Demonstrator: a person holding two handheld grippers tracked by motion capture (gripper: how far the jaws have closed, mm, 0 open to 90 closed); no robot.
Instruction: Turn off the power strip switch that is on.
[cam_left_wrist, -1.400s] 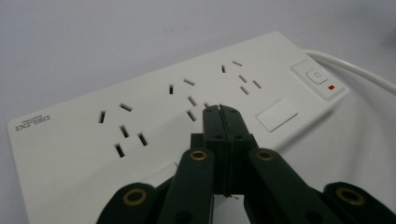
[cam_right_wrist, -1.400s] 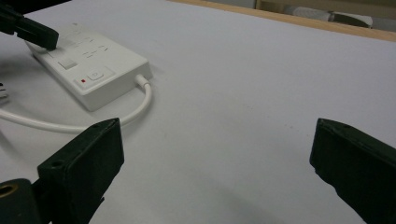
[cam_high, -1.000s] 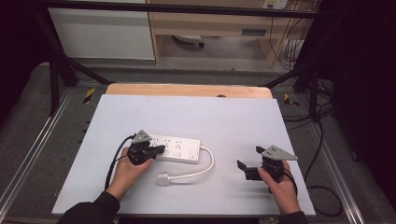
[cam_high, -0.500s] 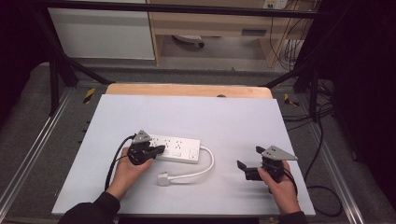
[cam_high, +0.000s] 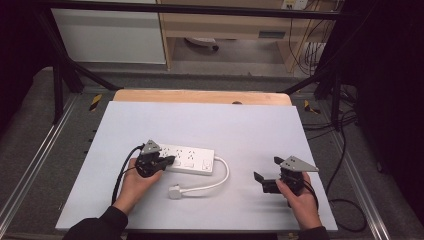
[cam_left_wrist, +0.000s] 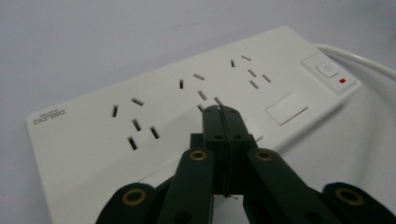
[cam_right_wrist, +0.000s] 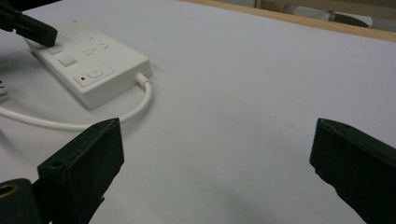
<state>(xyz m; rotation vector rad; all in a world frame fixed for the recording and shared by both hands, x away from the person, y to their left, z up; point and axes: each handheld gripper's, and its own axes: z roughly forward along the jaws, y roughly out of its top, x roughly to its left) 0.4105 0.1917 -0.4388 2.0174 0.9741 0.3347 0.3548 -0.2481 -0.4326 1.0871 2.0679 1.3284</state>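
A white power strip (cam_high: 191, 159) lies flat on the table, left of the middle, with several socket groups, a switch and a red light (cam_left_wrist: 342, 81) at its right end. Its white cable (cam_high: 220, 177) loops round to a plug (cam_high: 174, 192) lying in front of it. My left gripper (cam_high: 169, 160) is shut, jaws pressed together with nothing between them, tips (cam_left_wrist: 224, 112) resting over the strip's top face near the middle sockets. My right gripper (cam_high: 260, 181) stands open above the bare table at the right, jaws wide apart (cam_right_wrist: 215, 154), pointing towards the strip (cam_right_wrist: 93, 65).
The table is a pale grey-white board (cam_high: 250, 125) with a wooden edge (cam_high: 200, 96) at the back. Metal frame rails (cam_high: 30, 160) run along both sides. Black cables (cam_high: 345, 205) hang off the right side.
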